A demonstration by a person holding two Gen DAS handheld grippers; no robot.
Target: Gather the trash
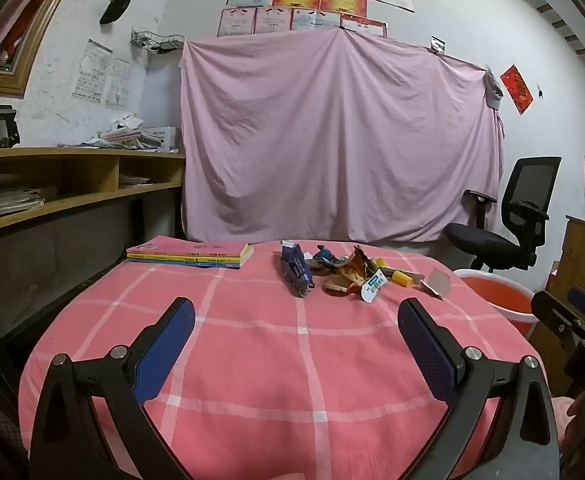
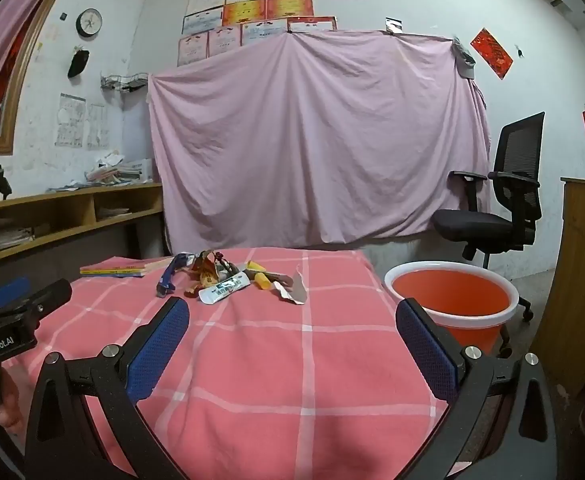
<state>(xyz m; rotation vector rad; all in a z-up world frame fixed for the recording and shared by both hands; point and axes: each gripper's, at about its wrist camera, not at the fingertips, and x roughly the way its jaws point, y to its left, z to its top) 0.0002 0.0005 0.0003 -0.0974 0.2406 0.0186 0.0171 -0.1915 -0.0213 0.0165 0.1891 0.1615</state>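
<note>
A pile of trash lies at the far side of the pink checked table (image 1: 252, 360): a dark blue wrapper (image 1: 297, 274), an orange-brown crumpled wrapper (image 1: 350, 276), a white tube-like packet (image 1: 373, 286), a yellow piece (image 1: 400, 279) and a silver foil scrap (image 1: 438, 282). The same pile shows in the right wrist view, with the blue wrapper (image 2: 168, 276), white packet (image 2: 224, 289) and foil scrap (image 2: 294, 290). An orange bucket (image 2: 452, 300) stands right of the table. My left gripper (image 1: 296, 312) is open and empty, short of the pile. My right gripper (image 2: 292, 312) is open and empty too.
A stack of books (image 1: 190, 255) lies at the table's far left. A black office chair (image 2: 500, 200) stands behind the bucket. A wooden shelf desk (image 1: 72, 184) is on the left and a wooden cabinet (image 2: 580, 280) on the right. A pink sheet (image 1: 332, 140) hangs behind.
</note>
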